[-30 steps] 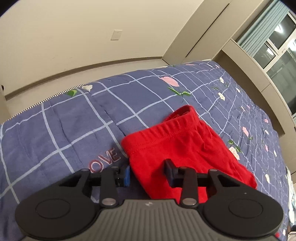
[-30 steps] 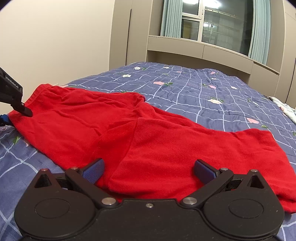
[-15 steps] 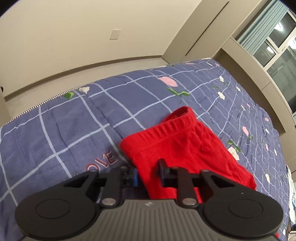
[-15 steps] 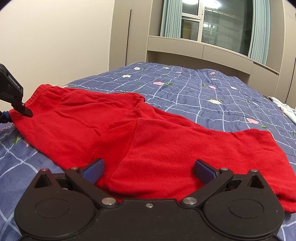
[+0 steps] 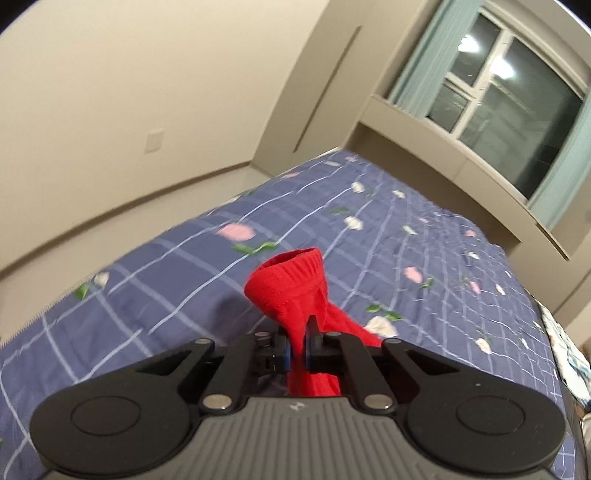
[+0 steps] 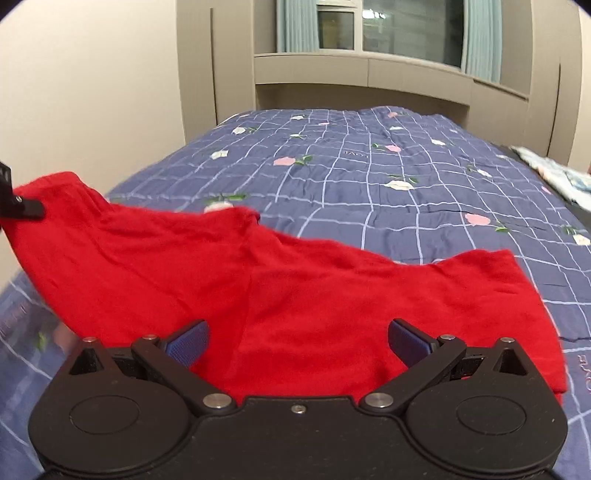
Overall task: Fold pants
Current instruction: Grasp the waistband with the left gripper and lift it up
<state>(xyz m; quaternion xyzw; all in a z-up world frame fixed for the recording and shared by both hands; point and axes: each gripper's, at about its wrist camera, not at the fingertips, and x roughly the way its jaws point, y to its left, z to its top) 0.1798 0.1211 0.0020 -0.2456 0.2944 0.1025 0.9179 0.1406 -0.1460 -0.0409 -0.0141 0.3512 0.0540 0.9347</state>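
Red pants (image 6: 295, 288) lie spread across a blue checked bed cover (image 6: 369, 166). My left gripper (image 5: 299, 350) has its jaws closing tight on the waistband corner, pads pressing the cloth. That held end of the pants (image 5: 291, 280) is bunched and lifted off the cover. In the right wrist view, a left fingertip (image 6: 22, 208) shows at the far left edge, on the raised waistband. My right gripper (image 6: 297, 336) stands wide open low over the near edge of a pant leg, with red cloth showing between its fingers but not pinched.
The flowered bed cover (image 5: 166, 288) stretches far ahead and to both sides. A beige wall with a socket (image 5: 154, 142) runs along the left. A cabinet ledge and window (image 6: 369, 33) stand beyond the bed. A pale patterned cloth (image 6: 554, 173) lies at the right edge.
The left jaws went from open around the waistband corner to shut on it, then rose, pulling the cloth up into a bunch. The right gripper lifted slightly and stayed open.
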